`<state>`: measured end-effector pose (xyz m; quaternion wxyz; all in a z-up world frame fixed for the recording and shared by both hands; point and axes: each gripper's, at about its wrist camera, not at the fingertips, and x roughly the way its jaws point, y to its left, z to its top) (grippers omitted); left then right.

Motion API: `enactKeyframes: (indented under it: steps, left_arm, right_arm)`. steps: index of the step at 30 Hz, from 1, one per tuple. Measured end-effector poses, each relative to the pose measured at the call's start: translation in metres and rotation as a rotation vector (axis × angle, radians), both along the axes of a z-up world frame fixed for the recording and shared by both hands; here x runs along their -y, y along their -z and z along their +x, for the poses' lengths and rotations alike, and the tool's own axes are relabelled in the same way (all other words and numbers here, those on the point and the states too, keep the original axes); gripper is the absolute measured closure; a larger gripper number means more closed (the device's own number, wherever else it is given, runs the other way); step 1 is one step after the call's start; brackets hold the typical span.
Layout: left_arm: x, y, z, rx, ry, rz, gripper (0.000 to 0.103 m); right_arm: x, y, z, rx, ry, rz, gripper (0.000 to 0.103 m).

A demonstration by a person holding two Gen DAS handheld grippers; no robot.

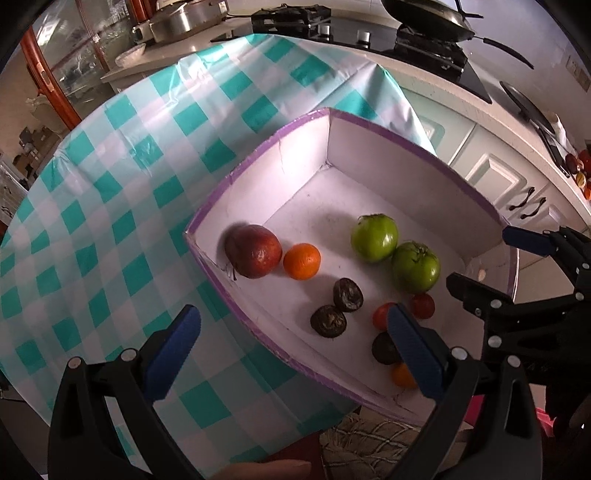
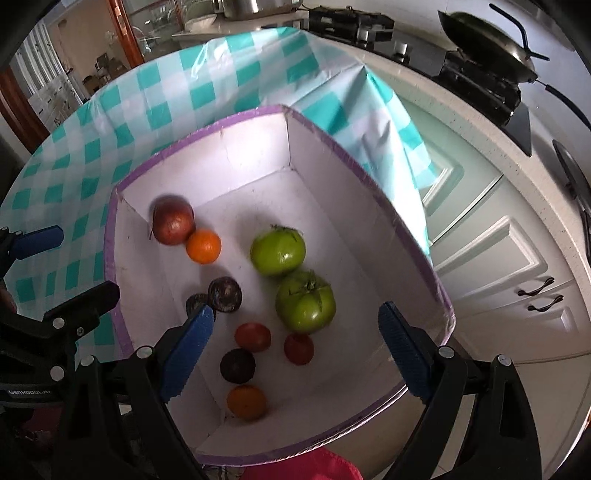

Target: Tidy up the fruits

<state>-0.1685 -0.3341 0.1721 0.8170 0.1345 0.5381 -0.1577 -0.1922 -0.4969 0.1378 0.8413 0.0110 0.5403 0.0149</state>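
A white box with a purple rim [image 1: 303, 158] [image 2: 240, 158] sits on a teal-checked tablecloth [image 1: 110, 221] [image 2: 184, 92]. Inside lie a dark red round fruit [image 1: 253, 251] [image 2: 173, 225], an orange [image 1: 301, 261] [image 2: 203, 246], two green tomatoes [image 1: 374, 237] [image 2: 277, 251], dark wrinkled fruits [image 1: 348, 294] [image 2: 225, 295], two small red tomatoes [image 1: 423, 305] [image 2: 253, 336] and a small orange fruit [image 2: 246, 402]. My left gripper [image 1: 293, 350] [image 2: 79, 264] hangs open across the box's near-left wall. My right gripper [image 2: 295, 347] [image 1: 491, 258] hangs open above the box's near end. Neither holds anything.
Behind the table runs a counter with a gas stove [image 1: 295, 18] and a pan [image 1: 428, 18] [image 2: 487, 40]. White cabinet doors [image 2: 498, 266] stand to the right of the box. The box's near end overhangs the table edge. Part of a hand [image 1: 266, 470] shows at the bottom.
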Motion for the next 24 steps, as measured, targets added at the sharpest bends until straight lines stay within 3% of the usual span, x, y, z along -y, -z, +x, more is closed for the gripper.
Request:
enactKeyframes:
  steps: [24]
  left_arm:
    - [-0.001, 0.011, 0.002, -0.04, 0.0, 0.026, 0.002]
  right_arm:
    - [-0.005, 0.012, 0.002, -0.061, -0.001, 0.02, 0.015]
